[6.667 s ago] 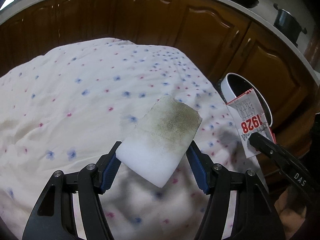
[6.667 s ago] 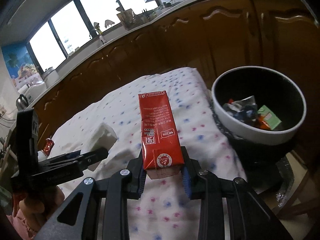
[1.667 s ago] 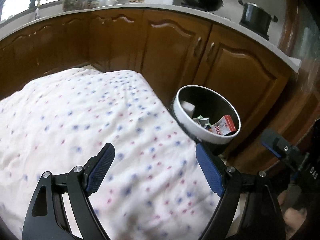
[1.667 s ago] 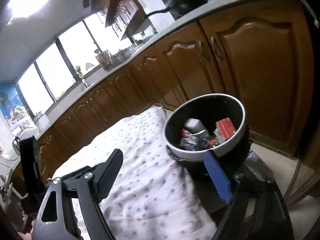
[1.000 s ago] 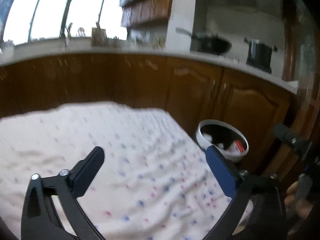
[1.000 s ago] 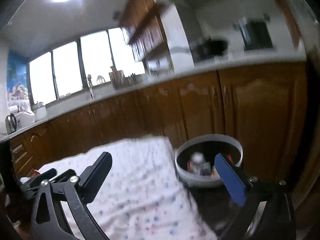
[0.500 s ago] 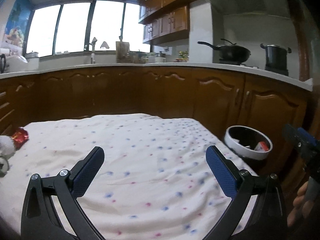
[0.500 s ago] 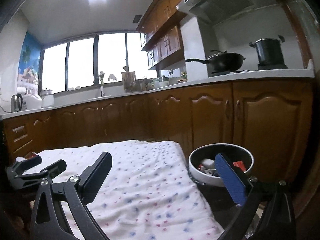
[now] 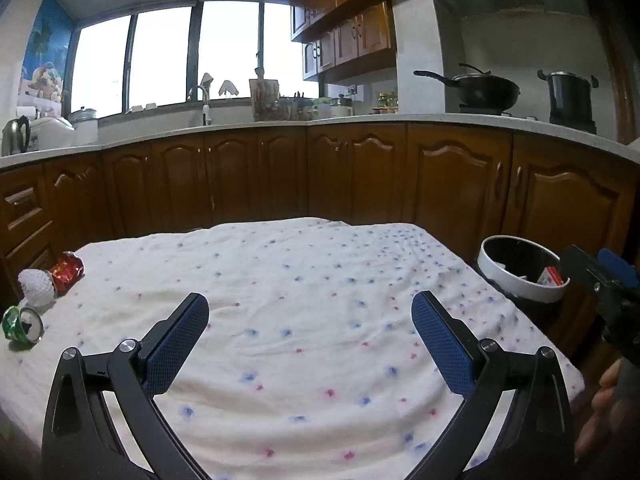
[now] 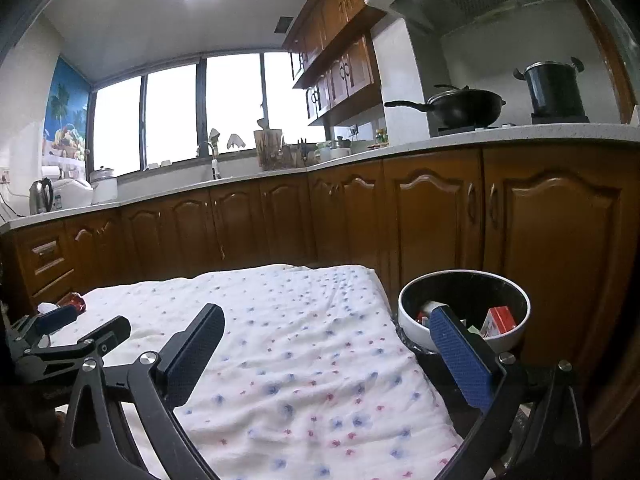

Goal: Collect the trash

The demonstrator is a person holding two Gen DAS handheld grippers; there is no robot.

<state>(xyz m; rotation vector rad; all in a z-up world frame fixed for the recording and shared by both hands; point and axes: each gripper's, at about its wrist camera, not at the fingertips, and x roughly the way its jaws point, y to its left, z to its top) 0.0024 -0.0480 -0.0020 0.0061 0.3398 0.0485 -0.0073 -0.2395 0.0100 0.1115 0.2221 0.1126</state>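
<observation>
My left gripper [image 9: 310, 340] is open and empty above the flowered cloth [image 9: 304, 288]. My right gripper [image 10: 326, 350] is open and empty near the cloth's right edge. The white-rimmed trash bin [image 10: 464, 312] stands on the floor at the right and holds a red carton [image 10: 500, 320] and other scraps; it also shows in the left wrist view [image 9: 520, 272]. At the cloth's far left lie a red crumpled wrapper [image 9: 66, 270], a white foam net [image 9: 37, 286] and a green can [image 9: 22, 322].
Brown kitchen cabinets [image 9: 360, 176] run behind the table and bin. A wok [image 9: 480, 90] and a pot [image 9: 570, 96] stand on the counter. The right gripper shows at the right edge of the left wrist view [image 9: 604, 280].
Both grippers let go of the sponge and the red carton, which now lie in the bin. Both have pulled back and levelled out, so the whole table and the left-hand trash show.
</observation>
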